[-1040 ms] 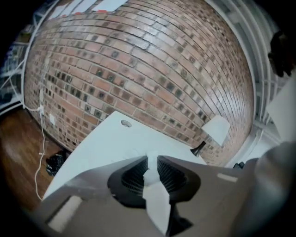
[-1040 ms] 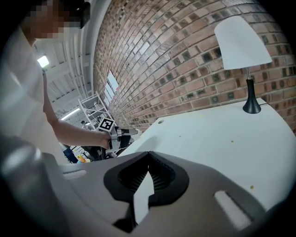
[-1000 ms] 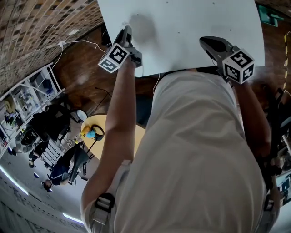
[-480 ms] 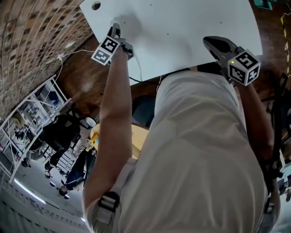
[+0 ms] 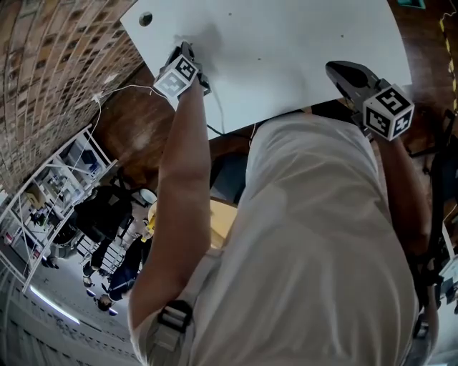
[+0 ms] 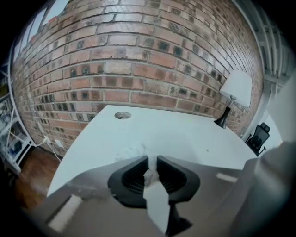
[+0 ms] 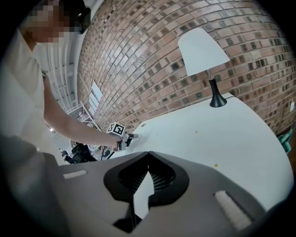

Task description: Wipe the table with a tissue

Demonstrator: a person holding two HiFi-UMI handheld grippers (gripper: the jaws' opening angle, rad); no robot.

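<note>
The left gripper (image 5: 184, 50) sat at the upper left of the head view, tipped down onto the white table (image 5: 286, 50) near its left edge, just below a round hole (image 5: 145, 18) in the top. In the left gripper view its jaws pinched a white tissue (image 6: 149, 177) at the lower centre of the frame, and a crumpled part lay on the tabletop just ahead of them. The right gripper (image 5: 343, 71) was at the upper right of the head view, over the table's near edge and well apart from the left one. Its jaws were pressed together with nothing between them. A lamp (image 7: 203, 51) stood at the upper right of the right gripper view.
</note>
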